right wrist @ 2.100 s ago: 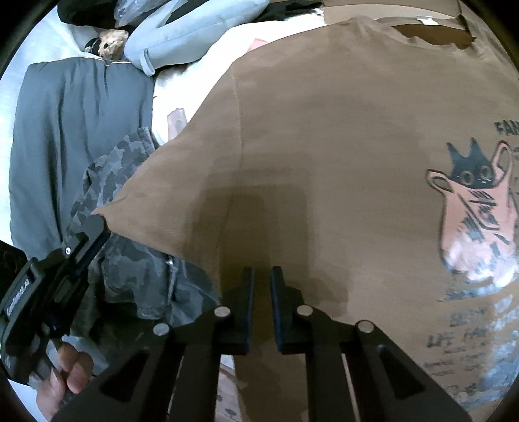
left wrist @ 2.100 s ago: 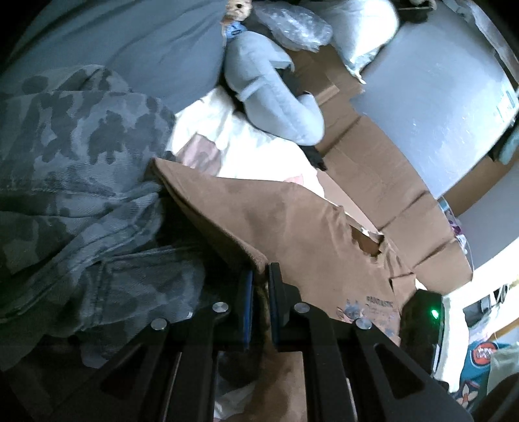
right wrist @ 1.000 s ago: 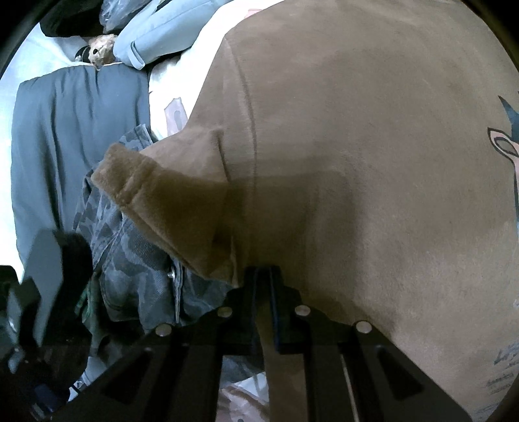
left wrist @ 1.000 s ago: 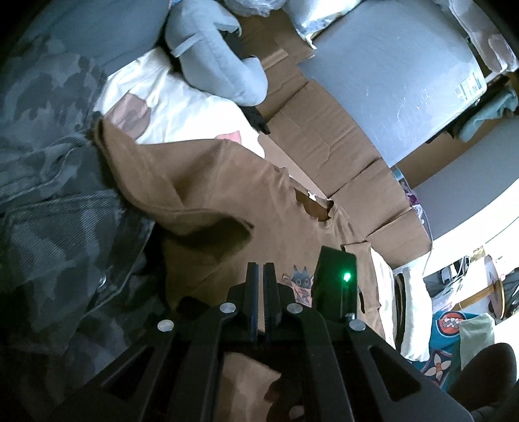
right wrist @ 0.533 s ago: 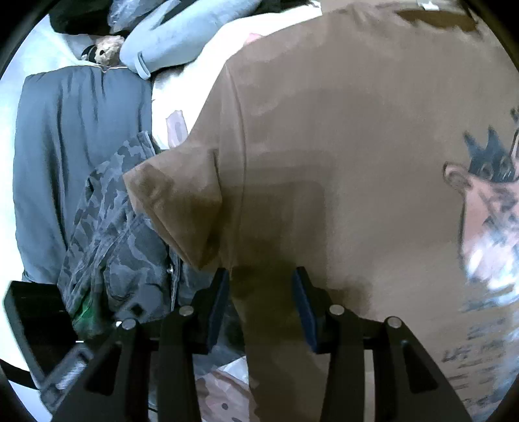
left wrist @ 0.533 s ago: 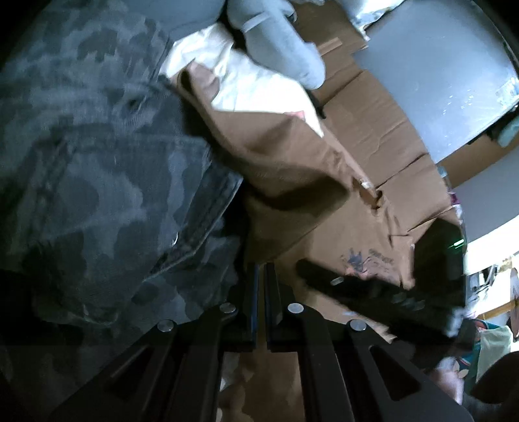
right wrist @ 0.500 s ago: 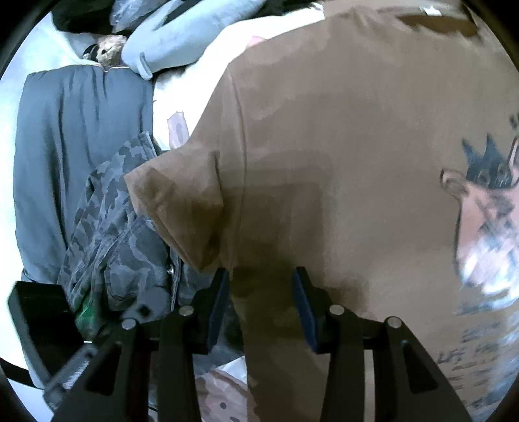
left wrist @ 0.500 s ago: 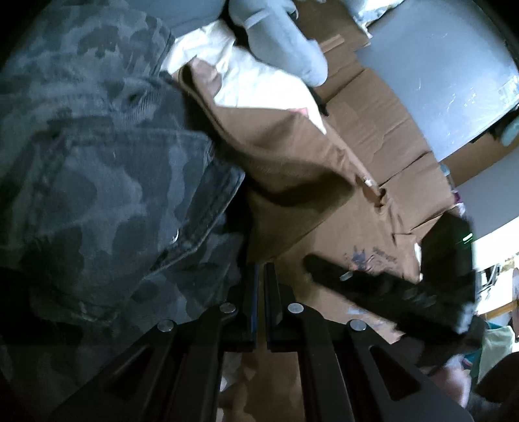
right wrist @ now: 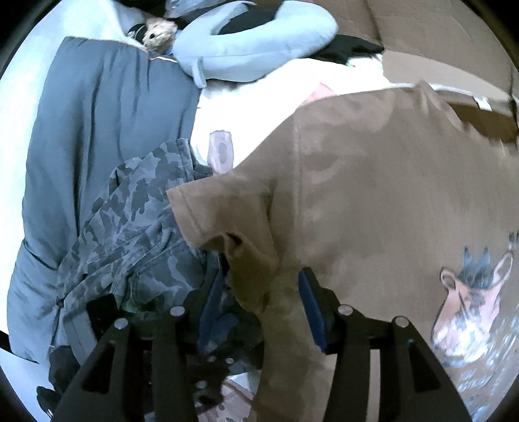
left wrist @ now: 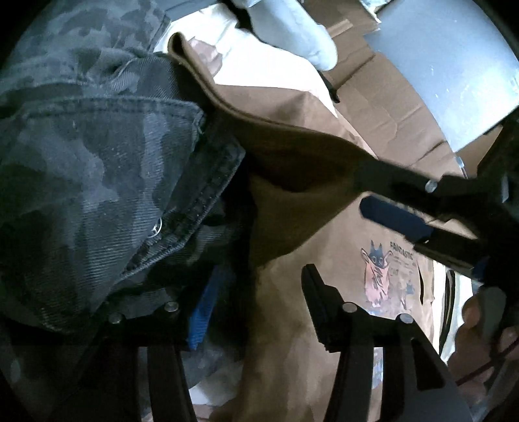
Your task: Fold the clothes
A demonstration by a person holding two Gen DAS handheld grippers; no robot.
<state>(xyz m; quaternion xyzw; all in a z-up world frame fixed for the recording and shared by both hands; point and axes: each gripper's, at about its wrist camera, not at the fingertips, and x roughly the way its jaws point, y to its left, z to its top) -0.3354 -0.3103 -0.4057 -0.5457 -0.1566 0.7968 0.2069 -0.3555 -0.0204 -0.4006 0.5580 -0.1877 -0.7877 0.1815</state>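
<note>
The left gripper (left wrist: 256,292) stands with its jaws opening, the two fingers well apart; brown cloth of the T-shirt (left wrist: 292,220) lies in the gap between them, but neither pad presses on it. One blue pad (left wrist: 202,311) shows on the near side, against the camouflage jeans (left wrist: 90,168).

The right gripper (right wrist: 259,292) is likewise opening, its fingers spread about as far. The edge of the T-shirt's side runs up through the gap, loose, with no pinch visible from either pad. In the left wrist view this same gripper (left wrist: 405,207) reaches in from the right, above the shirt, its jaws parted and one blue pad facing the camera; a hand (left wrist: 480,324) grips its handle at the right edge.

The brown T-shirt (right wrist: 373,194) lies spread face up, its cat print (right wrist: 470,298) towards the right. Its short sleeve (right wrist: 220,214) is folded partly inward over the body and its outer end rests on the jeans (right wrist: 129,233).

The jeans lie in a heap just beside the shirt, touching it along the sleeve. Beyond them lies a dark grey-blue quilted jacket (right wrist: 97,130). A white sheet (right wrist: 259,107) shows between jacket and shirt. A pale blue cushion (right wrist: 253,42) lies at the far end, with a small brown plush toy (right wrist: 159,31) next to it. Flattened cardboard (left wrist: 382,87) lies past the shirt's collar.
</note>
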